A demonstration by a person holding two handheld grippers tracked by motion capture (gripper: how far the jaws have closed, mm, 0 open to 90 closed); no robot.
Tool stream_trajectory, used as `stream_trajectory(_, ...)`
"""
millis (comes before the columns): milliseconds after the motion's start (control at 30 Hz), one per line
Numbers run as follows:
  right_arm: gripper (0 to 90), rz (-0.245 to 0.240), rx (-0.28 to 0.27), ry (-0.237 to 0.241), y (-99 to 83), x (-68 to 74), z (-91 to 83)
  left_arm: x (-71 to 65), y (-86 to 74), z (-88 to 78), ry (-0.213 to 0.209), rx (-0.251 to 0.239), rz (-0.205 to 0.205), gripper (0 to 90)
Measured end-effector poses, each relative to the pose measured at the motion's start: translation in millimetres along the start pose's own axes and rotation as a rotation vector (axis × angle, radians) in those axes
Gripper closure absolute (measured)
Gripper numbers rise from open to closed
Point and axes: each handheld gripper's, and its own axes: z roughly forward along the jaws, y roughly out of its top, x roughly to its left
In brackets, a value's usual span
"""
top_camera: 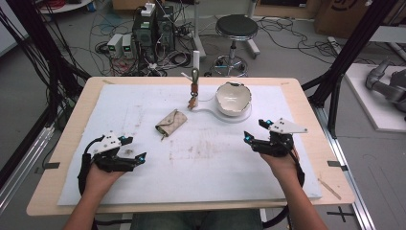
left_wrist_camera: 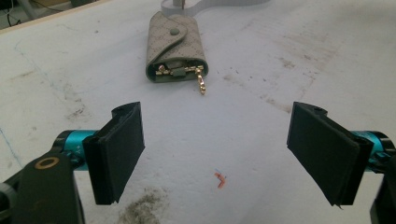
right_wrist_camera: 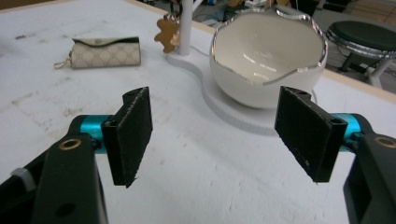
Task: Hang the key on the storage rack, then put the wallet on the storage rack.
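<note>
You sit at a wooden worktop (top_camera: 67, 139) with a big white mat (top_camera: 230, 167) on it. The mat has brown and grey smudges. Behind the worktop the floor is full of cables, some boxes and a round black stool (top_camera: 236, 26).

Your left gripper (top_camera: 131, 152) is near the left edge of the worktop, close to the near side. Its two black jaws stand wide apart and hold nothing. In the left gripper view there is only bare mat between them, with a tiny orange scrap (left_wrist_camera: 220, 180) lying on it.

Your right gripper (top_camera: 257, 132) is near the right edge. Its jaws are wide apart too, and nothing is between them.

A small beige key pouch (top_camera: 171, 123) lies flat near the middle of the worktop, a bit toward the far edge. Its flap is closed with a round snap. Little gold hooks and a gold chain (left_wrist_camera: 201, 81) poke out of its open end, which points toward your left gripper.

A white bowl (top_camera: 233, 98) with a wavy silver rim sits near the far edge, on a flat white base (right_wrist_camera: 243, 116). It is just ahead of your right gripper. A thin white post (top_camera: 196, 64) stands on the same base, left of the bowl. A brown bear-shaped charm (right_wrist_camera: 168, 35) hangs by the post.
</note>
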Motion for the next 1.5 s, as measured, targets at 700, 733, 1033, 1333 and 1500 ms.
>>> stream_trajectory(700, 20.2, 0.062, 0.031, -0.028, -32.7, -17.0, -7.1, 1.9, 3.3, 6.1, 0.006, -0.049, 0.004, 18.7)
stream_trajectory(733, 20.2, 0.059, 0.032, -0.028, -32.9, -17.9, -6.9, 1.8, 3.2, 6.4, 0.005, -0.048, 0.001, 18.7)
stream_trajectory(1033, 20.2, 0.053, 0.046, -0.035, -35.1, -19.8, -8.3, 2.4, 4.7, 10.6, 0.011, -0.031, 0.006, 18.7)
stream_trajectory(1333, 20.2, 0.055, 0.055, -0.032, -36.2, -17.3, -9.9, 2.8, 5.6, 9.6, 0.012, -0.031, -0.011, 18.7)
stream_trajectory(1500, 20.2, 0.040, 0.065, -0.022, -36.6, -15.7, -8.2, 1.1, 6.0, 11.6, 0.002, -0.015, -0.019, 18.7)
